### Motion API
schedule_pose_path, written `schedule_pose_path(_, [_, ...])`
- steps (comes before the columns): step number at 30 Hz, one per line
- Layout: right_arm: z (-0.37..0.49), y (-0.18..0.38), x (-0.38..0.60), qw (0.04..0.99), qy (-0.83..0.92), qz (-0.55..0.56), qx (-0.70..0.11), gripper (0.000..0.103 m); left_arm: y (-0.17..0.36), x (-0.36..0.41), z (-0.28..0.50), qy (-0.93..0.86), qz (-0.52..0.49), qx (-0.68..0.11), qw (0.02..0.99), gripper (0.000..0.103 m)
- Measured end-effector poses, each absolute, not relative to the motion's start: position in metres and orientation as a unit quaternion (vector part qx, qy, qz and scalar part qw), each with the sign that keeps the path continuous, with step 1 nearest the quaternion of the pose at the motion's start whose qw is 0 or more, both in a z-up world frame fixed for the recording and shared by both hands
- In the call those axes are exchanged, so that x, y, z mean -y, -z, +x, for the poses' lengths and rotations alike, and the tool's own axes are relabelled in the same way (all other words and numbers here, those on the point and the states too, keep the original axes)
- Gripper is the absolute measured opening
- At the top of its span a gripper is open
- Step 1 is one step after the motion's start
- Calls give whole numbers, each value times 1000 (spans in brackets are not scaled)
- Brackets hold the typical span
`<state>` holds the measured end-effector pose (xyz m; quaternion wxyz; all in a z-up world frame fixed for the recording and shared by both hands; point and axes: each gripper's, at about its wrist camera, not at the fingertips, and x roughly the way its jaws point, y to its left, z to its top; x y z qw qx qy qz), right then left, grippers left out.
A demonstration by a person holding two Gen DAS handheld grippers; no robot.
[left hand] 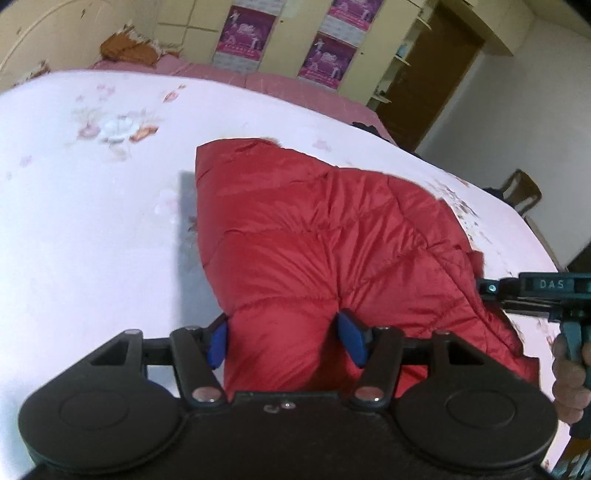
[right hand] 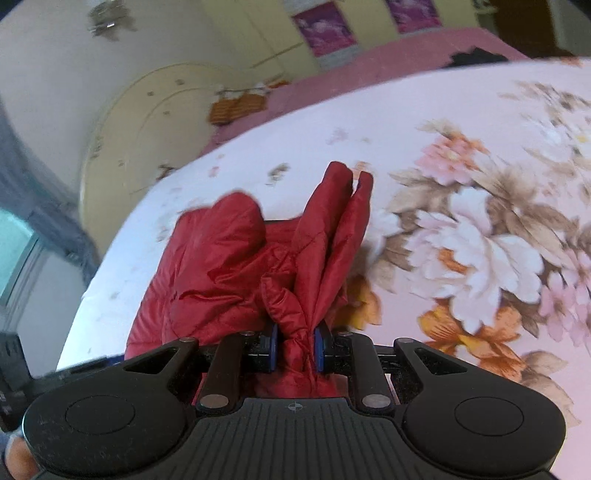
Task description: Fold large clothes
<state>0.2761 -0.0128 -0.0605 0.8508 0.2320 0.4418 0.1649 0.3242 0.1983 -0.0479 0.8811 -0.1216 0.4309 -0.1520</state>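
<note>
A red quilted down jacket (left hand: 314, 236) lies bunched on the floral bed sheet (left hand: 92, 221). In the left wrist view my left gripper (left hand: 286, 338) has its blue pads against both sides of a thick puffy fold at the jacket's near end, its jaws fairly wide apart. In the right wrist view my right gripper (right hand: 295, 349) is shut on a narrow gathered bunch of the same jacket (right hand: 221, 266). A sleeve-like flap (right hand: 340, 221) stands up beyond the pads. The teal handle (left hand: 546, 288) of the right gripper and the hand (left hand: 569, 369) holding it show at the right edge.
The sheet (right hand: 480, 184) covers a wide bed. An orange cloth (left hand: 125, 48) lies by the headboard on a pink blanket (left hand: 295, 88). Behind stand wardrobes with posters (left hand: 243, 33), a brown door (left hand: 436, 74) and a chair (left hand: 521, 190). A window (right hand: 14, 251) is at the left.
</note>
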Motion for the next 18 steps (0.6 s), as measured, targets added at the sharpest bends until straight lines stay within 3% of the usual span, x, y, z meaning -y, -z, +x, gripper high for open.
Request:
schedule_pose_path(2, [279, 74, 23, 846, -161, 253, -442, 18, 54, -203, 326, 151, -132, -423, 884, 76])
schedule_pose_path(9, [268, 103, 48, 837, -147, 310, -426, 18, 69, -225, 326, 167, -158, -413, 881, 78])
schedule_pose_path(14, [267, 126, 57, 826, -142, 341, -426, 18, 82, -232, 329, 161, -171, -418, 878, 91])
schedule_pose_path(18, [266, 121, 61, 821, -144, 343, -434, 19, 74, -238, 323, 153, -155, -414, 884, 92])
